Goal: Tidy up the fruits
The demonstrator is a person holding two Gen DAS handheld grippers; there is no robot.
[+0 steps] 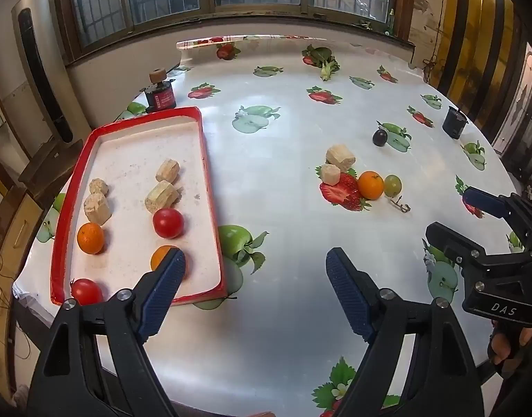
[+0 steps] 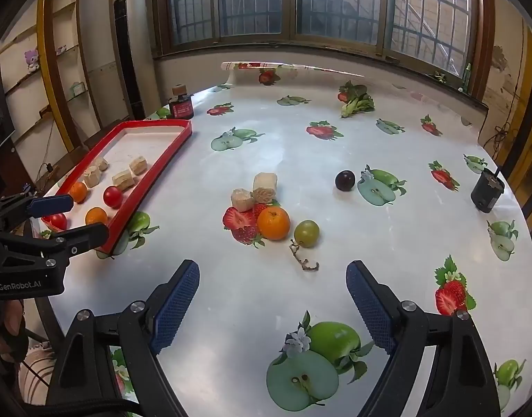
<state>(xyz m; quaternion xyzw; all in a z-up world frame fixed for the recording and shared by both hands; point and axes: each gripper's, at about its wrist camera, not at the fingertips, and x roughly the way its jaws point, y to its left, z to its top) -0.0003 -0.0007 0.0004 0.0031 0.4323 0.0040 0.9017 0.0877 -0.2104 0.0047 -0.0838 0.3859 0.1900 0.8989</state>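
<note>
A red-rimmed white tray (image 1: 208,173) at the table's left holds two oranges (image 1: 90,238), two red tomatoes (image 1: 168,222) and several beige chunks (image 1: 167,170). On the table lie an orange (image 2: 273,223), a green grape (image 2: 306,232), a dark plum (image 2: 345,180), two beige chunks (image 2: 265,183) and a bare stem (image 2: 302,259). My left gripper (image 1: 255,274) is open and empty beside the tray's near right corner. My right gripper (image 2: 273,288) is open and empty, just in front of the orange and grape.
A red-labelled jar (image 2: 181,103) stands behind the tray. A black cup (image 2: 487,190) stands at the right edge. A leafy green vegetable (image 2: 356,102) lies at the back. The tablecloth has printed fruit pictures. A window wall runs behind the table.
</note>
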